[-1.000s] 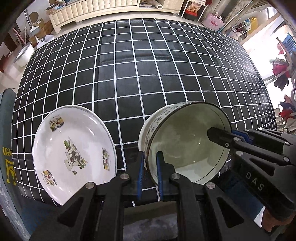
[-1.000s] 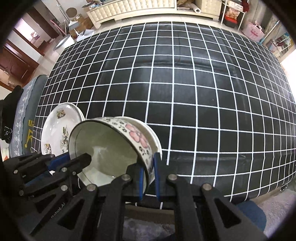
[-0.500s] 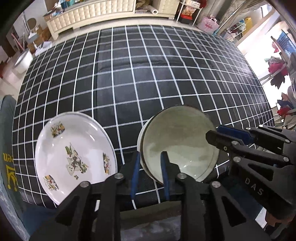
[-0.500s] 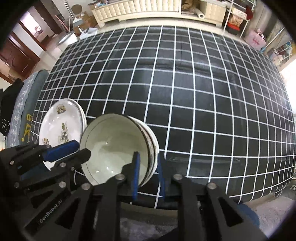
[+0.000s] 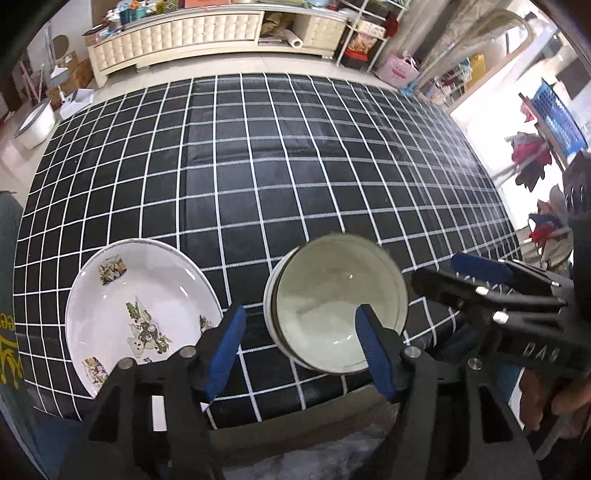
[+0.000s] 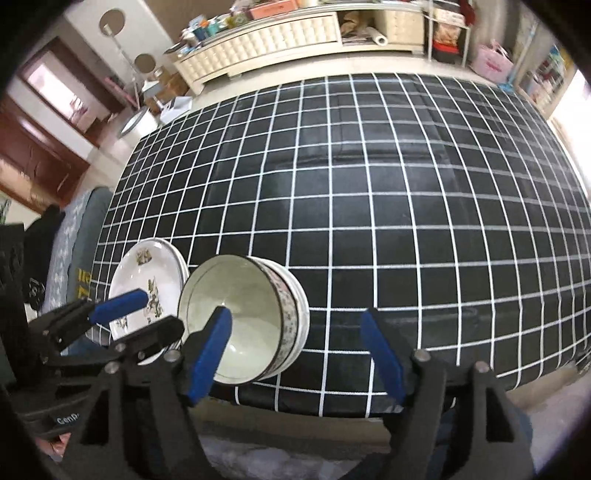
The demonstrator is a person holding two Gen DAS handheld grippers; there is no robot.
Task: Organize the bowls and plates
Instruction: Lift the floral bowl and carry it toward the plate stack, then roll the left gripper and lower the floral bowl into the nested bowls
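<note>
A flowered bowl (image 5: pixel 338 302) (image 6: pixel 240 314) sits nested in another bowl near the table's front edge. To its left lies a stack of white plates (image 5: pixel 140 317) (image 6: pixel 147 284) with cartoon prints. My left gripper (image 5: pixel 299 343) stands open just in front of the bowls, its blue pads apart and touching nothing. In the right wrist view my right gripper (image 6: pixel 295 350) is open too, drawn back off the bowl's right side. Each gripper also appears in the other's view, the right gripper (image 5: pixel 458 273) beside the bowls and the left gripper (image 6: pixel 155 314) over the plates.
The table wears a black cloth with a white grid (image 5: pixel 258 166) (image 6: pixel 369 184). Beyond its far edge stands a long cream cabinet (image 5: pixel 177 29). A dark chair cushion (image 6: pixel 70 236) lies off the left side. A hand (image 5: pixel 554 398) holds the right gripper.
Both grippers let go of the bowl's rim and opened wide. The bowl dropped level into the bowl beneath it. Both grippers pulled back toward the front edge.
</note>
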